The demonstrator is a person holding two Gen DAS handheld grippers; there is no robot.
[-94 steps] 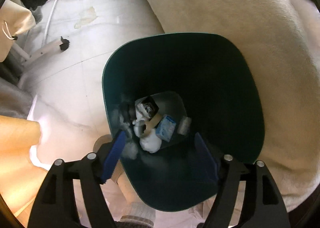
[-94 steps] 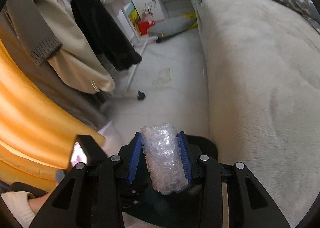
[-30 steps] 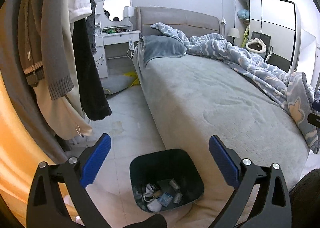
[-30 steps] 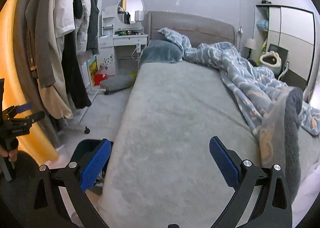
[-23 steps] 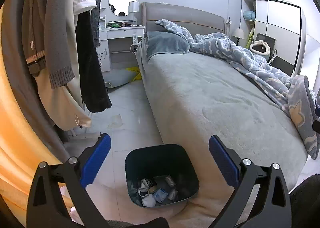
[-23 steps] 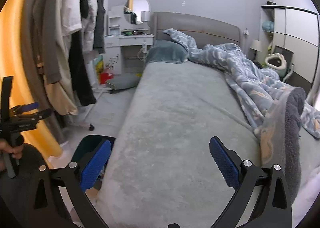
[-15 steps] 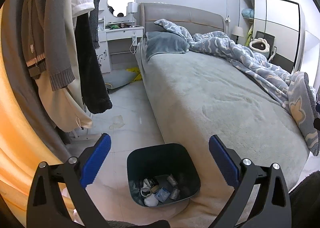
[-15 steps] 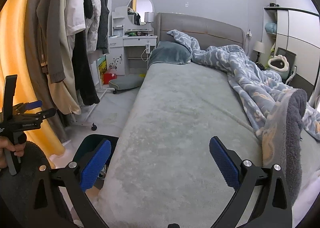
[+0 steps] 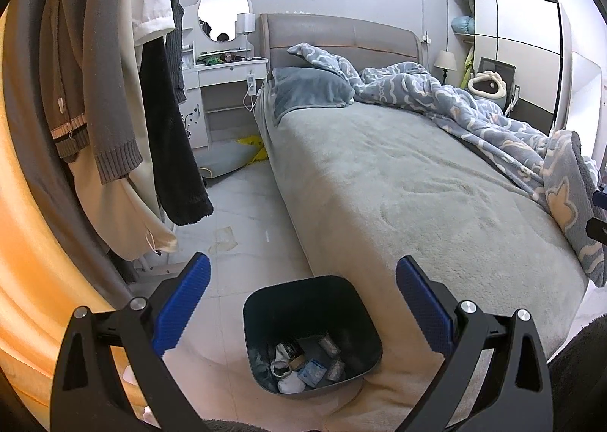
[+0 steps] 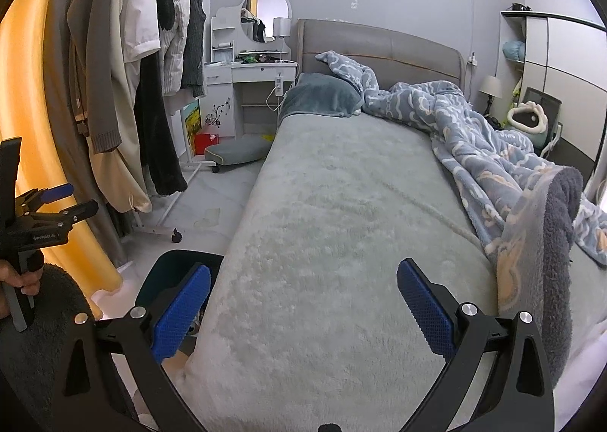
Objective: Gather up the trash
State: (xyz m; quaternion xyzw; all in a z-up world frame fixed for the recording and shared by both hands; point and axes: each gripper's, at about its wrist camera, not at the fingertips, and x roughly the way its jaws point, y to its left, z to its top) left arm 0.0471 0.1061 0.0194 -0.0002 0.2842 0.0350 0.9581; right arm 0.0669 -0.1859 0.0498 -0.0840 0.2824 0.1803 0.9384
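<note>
Hiding bin (image 10: 178,265) (behind right tool (image 10: 303,299))

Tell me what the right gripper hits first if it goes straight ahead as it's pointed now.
Most likely the bed: the open right gripper looks along its grey cover, slightly downward. Nothing stands nearer between the fingers, though depth is uncertain.
</note>
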